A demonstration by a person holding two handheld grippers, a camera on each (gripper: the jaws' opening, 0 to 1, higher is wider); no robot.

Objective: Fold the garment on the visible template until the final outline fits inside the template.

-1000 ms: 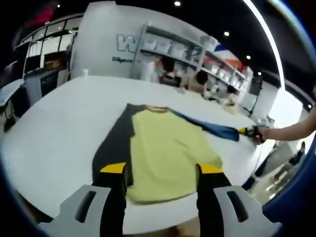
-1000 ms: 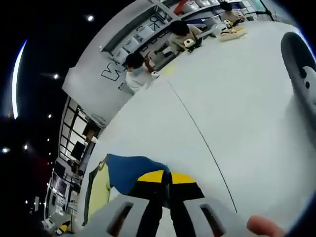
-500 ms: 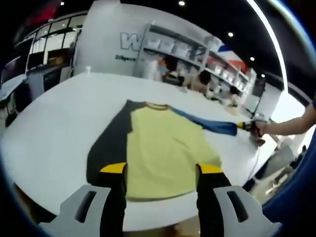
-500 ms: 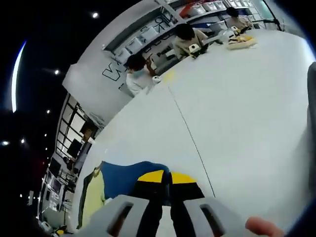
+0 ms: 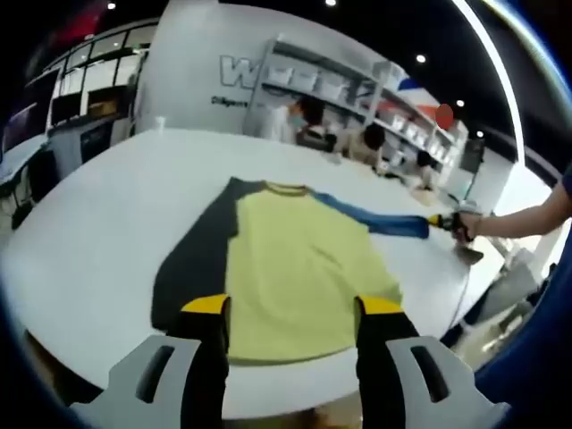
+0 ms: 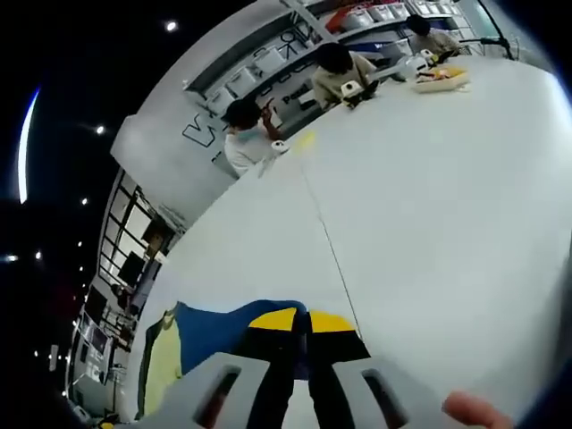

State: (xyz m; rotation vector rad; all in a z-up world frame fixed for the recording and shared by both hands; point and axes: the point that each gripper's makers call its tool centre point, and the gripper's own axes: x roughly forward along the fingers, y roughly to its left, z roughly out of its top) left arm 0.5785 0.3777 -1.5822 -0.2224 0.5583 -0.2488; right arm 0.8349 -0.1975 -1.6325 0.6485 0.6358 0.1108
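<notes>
Now right tongs (image 6: 307, 323) clamped on blue sleeve (image 5: 375, 220), stretched across tabletop (image 5: 98, 223); left tongs (image 5: 293, 306) wide, above yellow shirt (image 5: 295, 268).

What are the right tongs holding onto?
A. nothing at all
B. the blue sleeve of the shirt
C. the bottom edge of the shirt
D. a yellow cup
B: in the right gripper view the right tongs are shut on the blue sleeve, and the left gripper view shows that sleeve pulled out sideways from the yellow shirt.
</notes>
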